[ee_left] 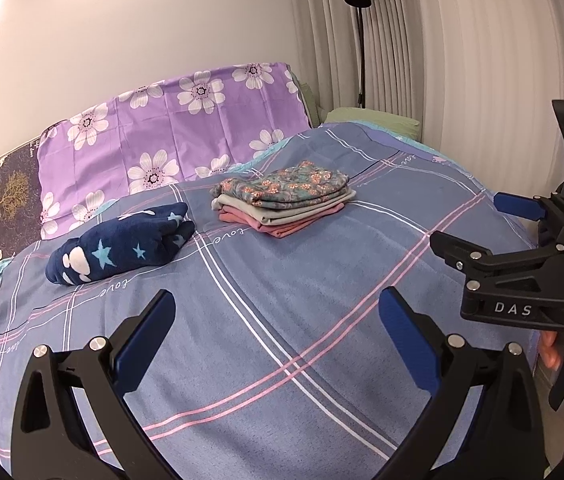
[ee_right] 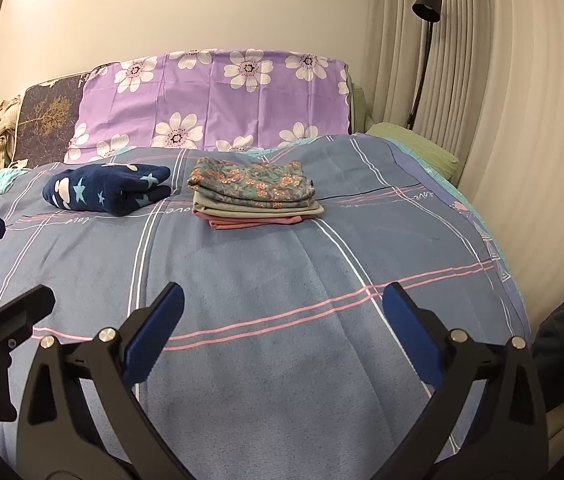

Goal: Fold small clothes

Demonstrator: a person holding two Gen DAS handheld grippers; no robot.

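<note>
Both tongs stand wide with nothing between their blue pads: the left gripper low in its own frame, the right gripper likewise. A stack of folded clothes, floral piece on top, lies centre-frame on the blue plaid bedspread. A navy star-print bundle sits apart at its left, folded or rolled; hard to say. A purple flowered pillow fills the upper left.

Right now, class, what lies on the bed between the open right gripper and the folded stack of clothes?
Nothing: between the right gripper and the stack of clothes there is only bare plaid bedspread, seen plainly in the right wrist view.
</note>
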